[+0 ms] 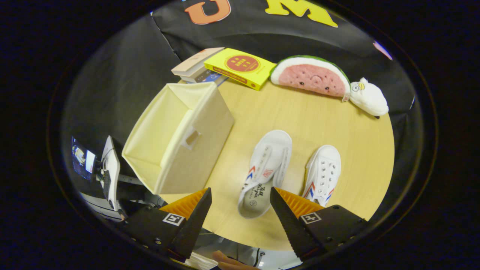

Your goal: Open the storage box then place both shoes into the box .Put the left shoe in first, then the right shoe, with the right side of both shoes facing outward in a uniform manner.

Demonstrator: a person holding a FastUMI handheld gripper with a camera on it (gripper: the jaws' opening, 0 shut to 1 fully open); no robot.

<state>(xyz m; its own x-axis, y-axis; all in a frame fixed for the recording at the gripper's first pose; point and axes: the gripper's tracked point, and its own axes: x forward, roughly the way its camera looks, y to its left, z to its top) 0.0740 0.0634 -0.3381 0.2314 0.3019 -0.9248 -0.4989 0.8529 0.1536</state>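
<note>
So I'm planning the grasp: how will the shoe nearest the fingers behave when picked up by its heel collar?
The white canvas shoe, lying between the open gripper fingers, looks soft-sided, so its collar will probably squash under the pinch. It seems light, yet held at the heel its toe may sag. Its flat sole should keep it from rolling on the table.

Pale cream-yellow fabric storage box (180,138); light wood-grain surface (300,116). Two white shoes, left shoe (264,170) and right shoe (323,174), each with red and blue side stripes. Bright yellow book (240,67) bearing a red disc; beige-covered book (197,62). Watermelon plush (311,77): pink flesh, white band, green rind. White plush toy (369,97).
</note>
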